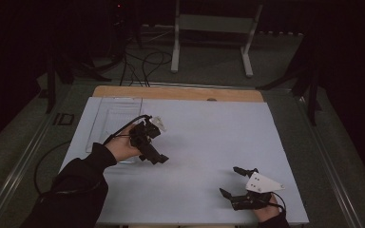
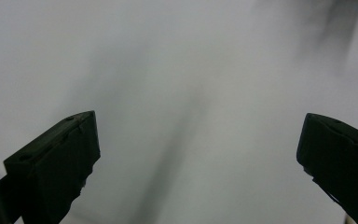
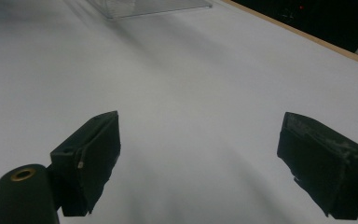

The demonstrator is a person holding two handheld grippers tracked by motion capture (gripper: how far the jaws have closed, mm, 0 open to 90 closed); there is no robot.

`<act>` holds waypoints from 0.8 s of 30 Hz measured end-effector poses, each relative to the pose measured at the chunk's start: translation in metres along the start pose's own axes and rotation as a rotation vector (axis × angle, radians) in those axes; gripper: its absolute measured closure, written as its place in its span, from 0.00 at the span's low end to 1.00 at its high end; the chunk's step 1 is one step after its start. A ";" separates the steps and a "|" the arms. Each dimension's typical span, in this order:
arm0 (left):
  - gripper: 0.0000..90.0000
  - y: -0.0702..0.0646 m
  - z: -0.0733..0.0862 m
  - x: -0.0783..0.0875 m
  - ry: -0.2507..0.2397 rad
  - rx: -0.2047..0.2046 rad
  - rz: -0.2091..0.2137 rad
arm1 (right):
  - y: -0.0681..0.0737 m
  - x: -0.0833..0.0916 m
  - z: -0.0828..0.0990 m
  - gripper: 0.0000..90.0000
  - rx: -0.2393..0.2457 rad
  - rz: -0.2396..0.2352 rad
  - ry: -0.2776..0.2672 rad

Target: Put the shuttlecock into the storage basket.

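A clear plastic tray lies flat on the white table sheet; left gripper beside it, jaws spread; right gripper well apart, jaws spread, empty; dark room around.

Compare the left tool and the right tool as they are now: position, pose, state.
The left tool is over the left half of the white sheet, beside the clear tray; the right tool sits near the sheet's front right corner. The left tool points toward the right and front; the right tool points toward the left. Both have their jaws spread wide with nothing between them.
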State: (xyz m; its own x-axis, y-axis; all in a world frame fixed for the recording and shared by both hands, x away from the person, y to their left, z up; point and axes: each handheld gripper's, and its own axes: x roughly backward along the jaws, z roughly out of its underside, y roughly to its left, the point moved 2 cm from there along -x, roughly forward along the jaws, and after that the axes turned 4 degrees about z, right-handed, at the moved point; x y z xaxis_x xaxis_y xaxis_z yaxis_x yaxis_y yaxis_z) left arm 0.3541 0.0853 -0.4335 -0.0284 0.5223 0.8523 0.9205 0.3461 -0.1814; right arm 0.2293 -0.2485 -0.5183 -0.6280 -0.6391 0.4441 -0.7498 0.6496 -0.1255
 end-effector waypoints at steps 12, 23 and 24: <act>0.00 -0.011 0.006 -0.011 -0.014 -0.018 0.022 | 0.000 0.000 -0.001 0.14 0.003 0.001 -0.001; 0.00 -0.030 0.021 -0.025 -0.015 -0.057 0.034 | 0.001 0.001 -0.001 0.14 0.000 0.002 0.000; 0.00 -0.031 0.023 -0.025 -0.017 -0.060 0.038 | 0.001 0.001 -0.001 0.14 0.002 0.002 0.000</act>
State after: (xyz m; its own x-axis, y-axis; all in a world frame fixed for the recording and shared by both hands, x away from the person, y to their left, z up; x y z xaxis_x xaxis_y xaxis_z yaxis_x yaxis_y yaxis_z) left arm 0.3176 0.0795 -0.4603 0.0009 0.5471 0.8370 0.9429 0.2784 -0.1830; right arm 0.2286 -0.2482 -0.5173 -0.6298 -0.6374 0.4439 -0.7487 0.6504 -0.1282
